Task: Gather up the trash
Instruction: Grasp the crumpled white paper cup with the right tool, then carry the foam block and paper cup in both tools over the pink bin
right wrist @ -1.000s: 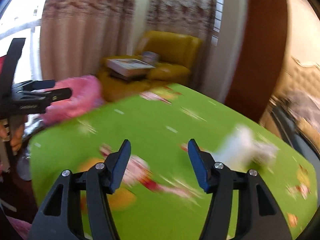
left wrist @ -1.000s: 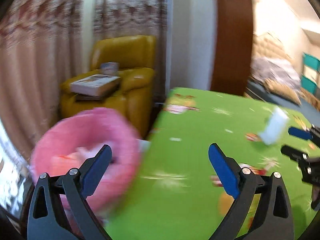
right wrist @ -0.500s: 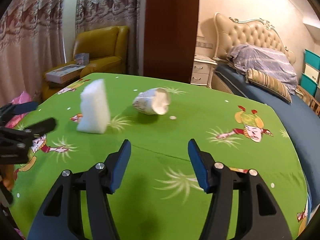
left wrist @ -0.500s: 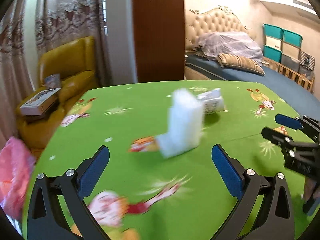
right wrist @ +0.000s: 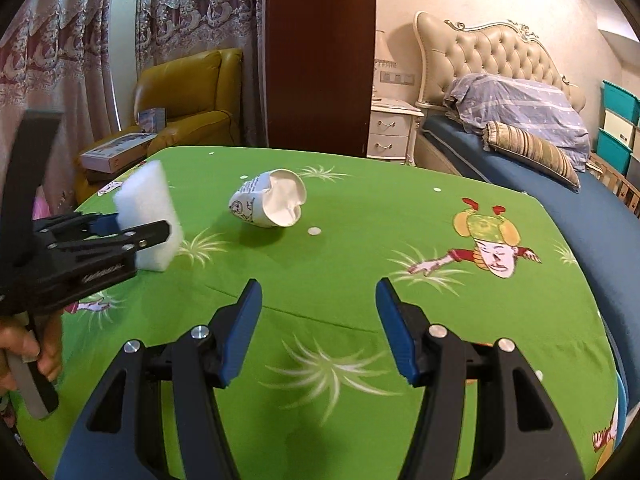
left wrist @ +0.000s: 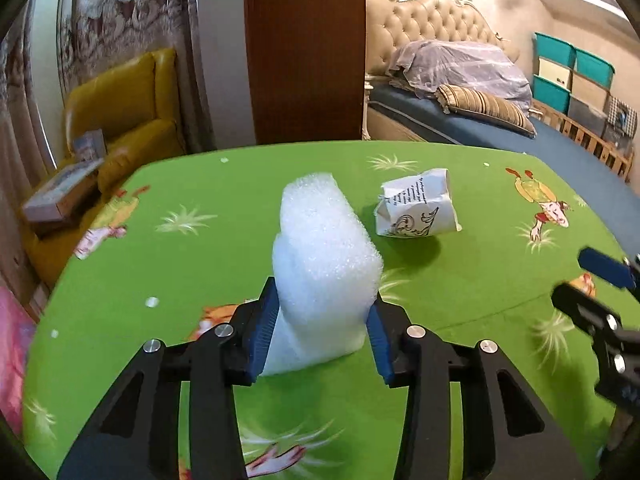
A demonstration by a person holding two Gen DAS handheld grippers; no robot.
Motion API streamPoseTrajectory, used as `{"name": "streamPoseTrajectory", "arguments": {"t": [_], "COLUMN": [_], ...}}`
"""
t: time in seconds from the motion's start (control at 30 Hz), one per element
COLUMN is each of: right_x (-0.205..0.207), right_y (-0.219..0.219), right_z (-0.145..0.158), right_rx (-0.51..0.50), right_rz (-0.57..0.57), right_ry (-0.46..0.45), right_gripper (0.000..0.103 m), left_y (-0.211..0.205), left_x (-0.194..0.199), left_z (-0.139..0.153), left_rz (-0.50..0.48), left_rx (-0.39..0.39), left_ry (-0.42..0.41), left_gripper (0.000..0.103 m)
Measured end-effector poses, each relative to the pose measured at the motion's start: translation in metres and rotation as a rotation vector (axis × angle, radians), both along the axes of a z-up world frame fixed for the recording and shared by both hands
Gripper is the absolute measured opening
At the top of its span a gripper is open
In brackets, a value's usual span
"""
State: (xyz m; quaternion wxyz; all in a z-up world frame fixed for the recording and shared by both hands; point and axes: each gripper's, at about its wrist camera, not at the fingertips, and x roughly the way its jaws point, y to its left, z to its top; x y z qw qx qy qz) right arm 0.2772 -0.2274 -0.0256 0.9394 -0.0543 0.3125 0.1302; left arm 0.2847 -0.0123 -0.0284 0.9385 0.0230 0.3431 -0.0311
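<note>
On the green cartoon tablecloth [left wrist: 224,188] a white foam block [left wrist: 324,240] stands upright. My left gripper [left wrist: 322,316] has it between its jaws, which are closing; both blue pads press on the block's lower sides. From the right wrist view the same left gripper [right wrist: 136,232] clamps the foam block [right wrist: 146,196] at the table's left. A crushed printed paper cup [left wrist: 418,206] lies on its side just right of and behind the foam, its mouth showing [right wrist: 280,200]. My right gripper [right wrist: 318,320] hovers open over bare cloth in front of the cup, with nothing between its fingers.
A yellow armchair [right wrist: 188,92] with boxes on it stands beyond the table's far left corner. A pink bag [left wrist: 12,360] shows at the left edge. A bed [right wrist: 520,120] and a white nightstand [right wrist: 394,132] lie behind and right. A hand [right wrist: 24,344] holds the left gripper's handle.
The left gripper swung from the pink bag to the foam block and its wide jaws closed on it. The right gripper swung over the table and kept the same opening.
</note>
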Motion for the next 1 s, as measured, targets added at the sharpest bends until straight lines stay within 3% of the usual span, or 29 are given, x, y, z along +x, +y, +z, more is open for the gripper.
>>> {"name": "streamPoseTrajectory", "arguments": {"t": [0.27, 0.37, 0.47, 0.67, 0.87, 0.9, 0.97, 1.0], "right_x": [0.032, 0.051, 0.068, 0.098, 0.119, 0.12, 0.116, 0.111], "right_y": [0.025, 0.041, 0.058, 0.082, 0.094, 0.093, 0.091, 0.09], "right_z": [-0.004, -0.003, -0.004, -0.01, -0.019, -0.019, -0.019, -0.018], "right_rx": [0.028, 0.058, 0.05, 0.048, 0.006, 0.005, 0.003, 0.001], "right_rz": [0.008, 0.007, -0.004, -0.04, -0.1, -0.102, -0.095, -0.09], "right_ry": [0.073, 0.09, 0.092, 0.107, 0.142, 0.144, 0.149, 0.143], "right_gripper": [0.058, 0.064, 0.068, 0.078, 0.079, 0.075, 0.051, 0.051], "left_y": [0.059, 0.07, 0.068, 0.049, 0.048, 0.048, 0.046, 0.047], "left_x": [-0.032, -0.036, -0.037, -0.042, -0.042, -0.043, -0.044, -0.045], "left_z": [0.013, 0.005, -0.002, -0.002, -0.003, -0.002, -0.003, -0.002], "left_rz": [0.073, 0.078, 0.064, 0.029, 0.05, 0.051, 0.051, 0.051], "left_rx": [0.051, 0.026, 0.035, 0.12, 0.14, 0.142, 0.149, 0.148], "left_ry": [-0.045, -0.022, -0.001, -0.036, -0.04, -0.046, -0.049, -0.052], "left_gripper": [0.039, 0.039, 0.039, 0.039, 0.039, 0.039, 0.039, 0.039]}}
